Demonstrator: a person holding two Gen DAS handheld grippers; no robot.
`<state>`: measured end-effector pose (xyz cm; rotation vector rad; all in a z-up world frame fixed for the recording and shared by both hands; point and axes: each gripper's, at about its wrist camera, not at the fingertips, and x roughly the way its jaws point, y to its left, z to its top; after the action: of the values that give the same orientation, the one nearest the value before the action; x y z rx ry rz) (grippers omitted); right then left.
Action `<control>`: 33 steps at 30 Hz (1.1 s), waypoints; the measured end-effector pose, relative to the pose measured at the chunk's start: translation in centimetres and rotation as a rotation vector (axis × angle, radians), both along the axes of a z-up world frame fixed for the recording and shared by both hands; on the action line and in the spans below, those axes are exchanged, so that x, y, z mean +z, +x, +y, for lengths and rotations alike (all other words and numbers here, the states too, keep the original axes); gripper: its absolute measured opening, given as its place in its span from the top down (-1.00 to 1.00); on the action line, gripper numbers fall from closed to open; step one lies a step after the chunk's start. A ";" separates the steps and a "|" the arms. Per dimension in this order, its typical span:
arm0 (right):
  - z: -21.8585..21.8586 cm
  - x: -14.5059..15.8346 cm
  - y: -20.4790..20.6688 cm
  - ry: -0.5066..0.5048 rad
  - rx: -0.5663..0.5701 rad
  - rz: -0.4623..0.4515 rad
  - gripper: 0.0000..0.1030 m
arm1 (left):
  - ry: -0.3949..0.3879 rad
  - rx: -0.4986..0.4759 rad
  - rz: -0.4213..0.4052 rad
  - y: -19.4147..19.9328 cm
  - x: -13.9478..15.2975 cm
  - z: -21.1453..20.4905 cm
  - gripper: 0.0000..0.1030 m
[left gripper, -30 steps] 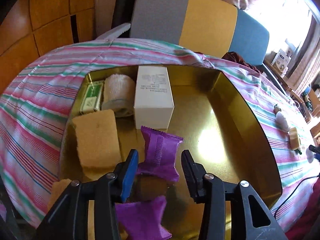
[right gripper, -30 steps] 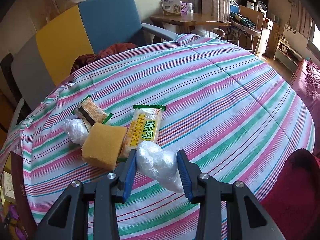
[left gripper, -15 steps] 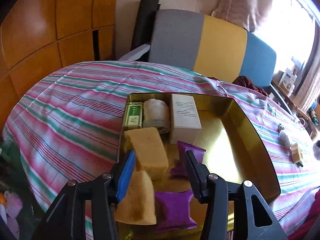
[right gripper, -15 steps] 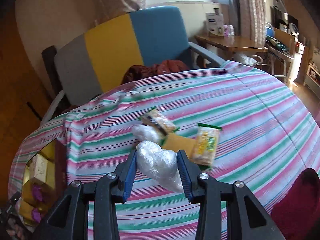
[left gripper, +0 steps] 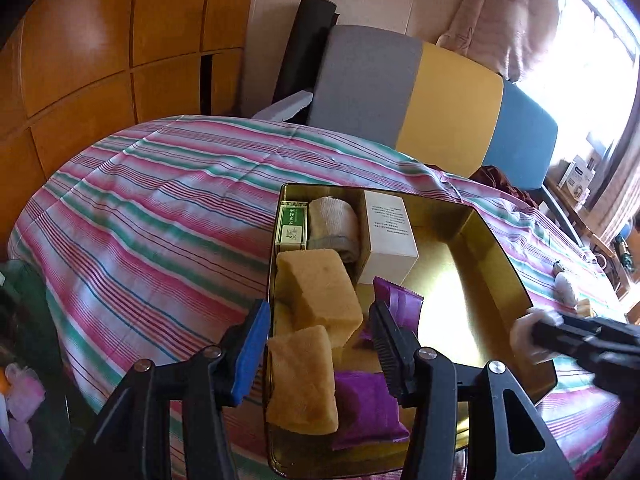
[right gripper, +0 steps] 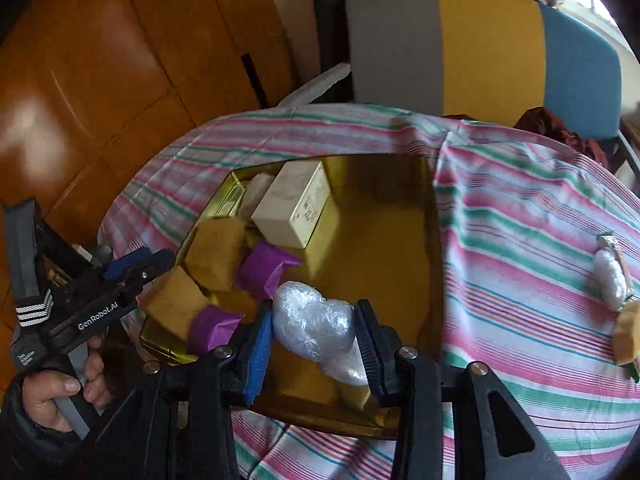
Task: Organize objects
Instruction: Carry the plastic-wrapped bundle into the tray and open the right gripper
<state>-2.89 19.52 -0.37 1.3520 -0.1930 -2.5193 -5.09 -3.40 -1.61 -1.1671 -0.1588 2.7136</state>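
The right gripper (right gripper: pixel 314 330) is clamped on a crinkled clear plastic bundle (right gripper: pixel 312 326), which is pinched between the blue pad and the black ribbed pad and held above the near half of the gold tin (right gripper: pixel 384 208). The gripper is angled steeply downward.

The left gripper (left gripper: pixel 318 338) is seen with its jaws parted, having just been opening; nothing is pressed between them. It is held over the tin's near left corner by a hand (right gripper: pixel 60 394) in a dark sleeve.

Inside the tin, two porous yellow sponges (left gripper: pixel 320 292), two glossy purple packets (left gripper: pixel 362 412), a white rectangular box (left gripper: pixel 388 236), a rolled cloth (left gripper: pixel 334 228) and a green packet (left gripper: pixel 292 228) are packed along the left side. The tin rests on a striped tablecloth (left gripper: pixel 152 200).
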 end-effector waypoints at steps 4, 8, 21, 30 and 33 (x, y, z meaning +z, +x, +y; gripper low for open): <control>-2.0 -2.8 -0.9 0.005 0.037 -0.086 0.20 | 0.001 0.004 -0.017 0.2 -0.6 -0.3 -0.04; -3.7 -4.7 -0.9 -0.002 0.101 -0.145 0.12 | 0.002 0.006 -0.031 0.1 -1.1 -0.4 -0.12; -3.4 -4.3 0.3 -0.119 0.121 -0.131 -0.42 | -0.024 -0.006 0.002 0.4 -0.3 0.4 -0.23; -1.5 -2.5 1.1 -0.130 0.057 -0.073 -0.48 | -0.064 -0.029 0.054 1.3 1.0 1.3 -0.24; 0.2 -1.7 1.5 -0.133 0.021 -0.054 -0.48 | -0.076 -0.044 0.065 1.6 1.3 1.8 -0.24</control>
<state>-1.42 19.70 -2.05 1.3628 -0.3491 -2.4079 -3.48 -1.61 -0.29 -1.0860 -0.0211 2.7366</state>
